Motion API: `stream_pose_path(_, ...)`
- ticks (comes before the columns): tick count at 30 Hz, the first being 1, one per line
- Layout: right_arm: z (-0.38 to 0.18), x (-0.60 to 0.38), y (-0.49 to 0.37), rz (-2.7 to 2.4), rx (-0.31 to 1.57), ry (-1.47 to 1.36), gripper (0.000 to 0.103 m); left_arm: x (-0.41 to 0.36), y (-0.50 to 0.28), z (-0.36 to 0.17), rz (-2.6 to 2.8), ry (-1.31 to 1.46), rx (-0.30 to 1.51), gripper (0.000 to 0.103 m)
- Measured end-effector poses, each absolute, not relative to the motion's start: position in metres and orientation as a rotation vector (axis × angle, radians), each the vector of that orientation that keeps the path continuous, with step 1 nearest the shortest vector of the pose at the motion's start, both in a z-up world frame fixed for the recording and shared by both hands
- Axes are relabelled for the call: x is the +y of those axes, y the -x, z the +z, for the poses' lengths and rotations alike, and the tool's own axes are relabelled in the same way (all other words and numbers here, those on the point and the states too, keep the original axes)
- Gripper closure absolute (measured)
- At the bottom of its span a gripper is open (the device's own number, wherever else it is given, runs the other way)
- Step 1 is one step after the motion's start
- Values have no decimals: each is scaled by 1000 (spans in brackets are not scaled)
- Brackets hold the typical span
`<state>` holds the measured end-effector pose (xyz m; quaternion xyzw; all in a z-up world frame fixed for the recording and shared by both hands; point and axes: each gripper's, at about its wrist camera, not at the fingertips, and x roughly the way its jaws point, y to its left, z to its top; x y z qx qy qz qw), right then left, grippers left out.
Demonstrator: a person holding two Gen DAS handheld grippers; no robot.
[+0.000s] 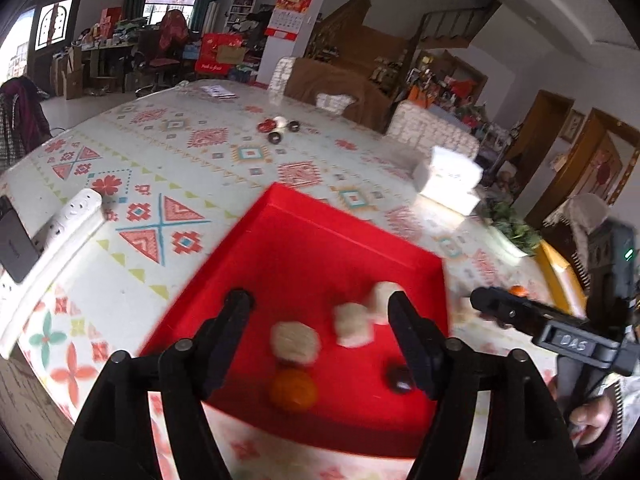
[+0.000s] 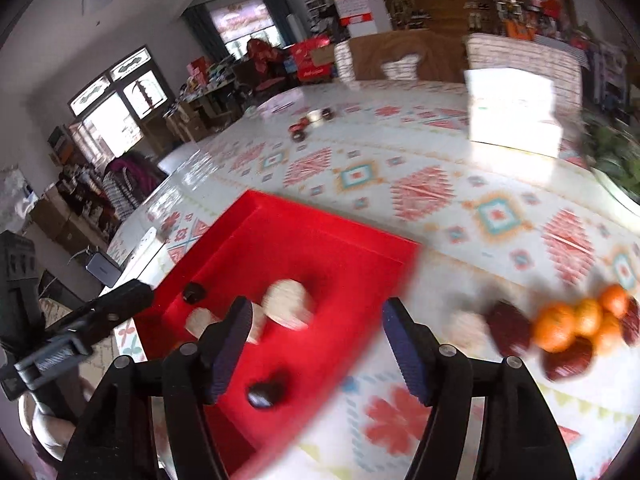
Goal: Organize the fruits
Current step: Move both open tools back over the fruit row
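A: Starting at the left, what lies on the tabletop (image 1: 168,152)?

B: A white power strip (image 1: 60,236) with a dark phone (image 1: 14,240) beside it at the left edge. Next comes the red tray (image 1: 320,232), which is the main thing here.

A: And the left hand-held gripper (image 1: 320,320)?

B: Over the tray's near part, jaws spread wide, nothing between them. Inside the tray lie three pale foam-netted fruits (image 1: 296,340), an orange (image 1: 293,390) and a dark fruit (image 1: 400,380).

A: Farther right?

B: The right hand-held gripper (image 2: 316,316) hangs over the tray's right edge, also released and empty. On its right, on the bare cloth, is a heap of fruit still outside the tray: dark red fruits (image 2: 510,330) and several oranges (image 2: 558,326) touching one another. The heap is blurred.

A: Anything behind?

B: A white box (image 2: 514,112) far right, and a small toy car (image 2: 310,120) mid-table.
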<state>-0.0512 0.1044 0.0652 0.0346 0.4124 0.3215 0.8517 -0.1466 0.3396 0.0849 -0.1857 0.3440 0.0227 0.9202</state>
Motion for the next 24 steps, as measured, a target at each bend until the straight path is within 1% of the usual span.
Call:
stream_pose_path(2, 63, 71, 58, 633, 856, -86, 28, 328, 157, 90, 15, 425, 683, 27)
stream_pose_path(5, 59, 23, 64, 544, 844, -84, 27, 306, 164, 92, -31, 452, 669, 26)
stream_pose_path(12, 55, -89, 70, 345, 836, -156, 27, 251, 158, 84, -115, 410, 707, 26)
stream_pose_path(19, 40, -121, 63, 327, 859, -243, 27, 218, 147, 75, -148, 362, 753, 26)
stream_pose_path(24, 28, -101, 52, 377, 890, -230, 27, 211, 141, 70, -152, 351, 772, 26)
